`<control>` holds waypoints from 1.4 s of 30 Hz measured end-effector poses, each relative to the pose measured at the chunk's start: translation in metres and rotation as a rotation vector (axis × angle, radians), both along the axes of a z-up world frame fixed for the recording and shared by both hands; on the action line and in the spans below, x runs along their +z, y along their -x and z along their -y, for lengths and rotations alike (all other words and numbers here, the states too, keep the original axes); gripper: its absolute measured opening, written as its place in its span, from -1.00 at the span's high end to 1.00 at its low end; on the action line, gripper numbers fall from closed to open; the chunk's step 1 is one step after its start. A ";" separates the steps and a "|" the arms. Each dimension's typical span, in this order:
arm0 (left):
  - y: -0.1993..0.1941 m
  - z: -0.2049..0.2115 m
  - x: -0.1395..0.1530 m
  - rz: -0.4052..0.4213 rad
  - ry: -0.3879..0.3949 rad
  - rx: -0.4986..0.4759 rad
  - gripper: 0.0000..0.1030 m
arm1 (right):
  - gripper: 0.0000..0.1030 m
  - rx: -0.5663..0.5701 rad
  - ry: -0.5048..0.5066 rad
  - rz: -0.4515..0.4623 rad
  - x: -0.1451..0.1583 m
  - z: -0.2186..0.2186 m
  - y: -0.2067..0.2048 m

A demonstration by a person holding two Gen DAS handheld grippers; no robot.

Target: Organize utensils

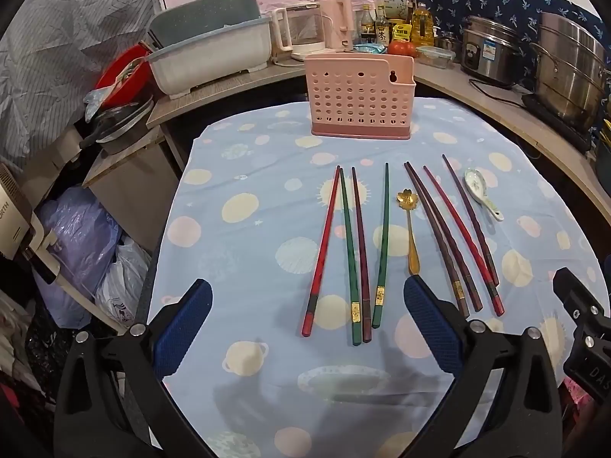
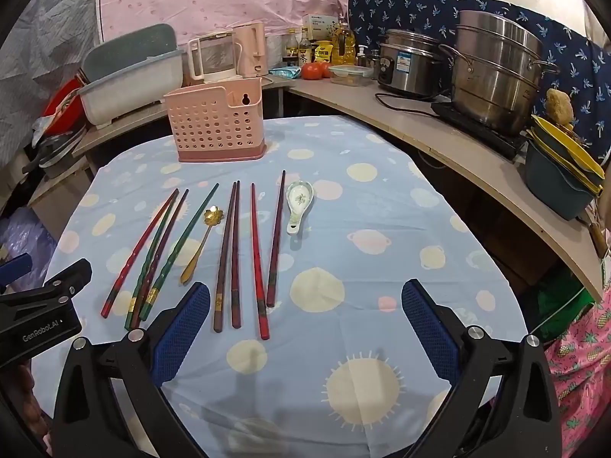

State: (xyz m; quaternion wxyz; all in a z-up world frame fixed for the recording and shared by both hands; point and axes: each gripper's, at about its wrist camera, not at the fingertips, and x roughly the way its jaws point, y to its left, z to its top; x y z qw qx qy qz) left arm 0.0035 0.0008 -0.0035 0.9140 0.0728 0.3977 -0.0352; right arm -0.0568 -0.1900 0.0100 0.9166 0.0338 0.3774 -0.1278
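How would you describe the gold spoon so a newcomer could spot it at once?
On the blue patterned tablecloth, in front of the pink perforated utensil holder, lies a row of chopsticks. The gold spoon lies mid-row, the only metallic piece, with a flower-shaped bowl.

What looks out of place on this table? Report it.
Nothing is spilled or broken. The pink utensil holder stands upright, with nothing showing above its rim. The chopsticks lie loose and unpaired, with a gold spoon among them.

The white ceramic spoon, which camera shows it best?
The right wrist view. There the white ceramic spoon lies near the picture's middle, bowl up, its floral pattern and short handle clear. In the left wrist view it appears smaller, off to the right beyond the chopsticks, more distorted.
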 end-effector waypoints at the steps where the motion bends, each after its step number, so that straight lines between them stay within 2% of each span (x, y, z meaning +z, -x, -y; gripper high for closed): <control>1: 0.000 0.000 0.000 -0.001 -0.001 0.002 -0.86 | -0.87 0.000 0.001 -0.001 0.000 0.000 0.000; 42: -0.003 -0.007 -0.002 -0.007 0.008 0.016 -0.86 | -0.87 -0.010 0.003 -0.003 -0.004 0.001 -0.001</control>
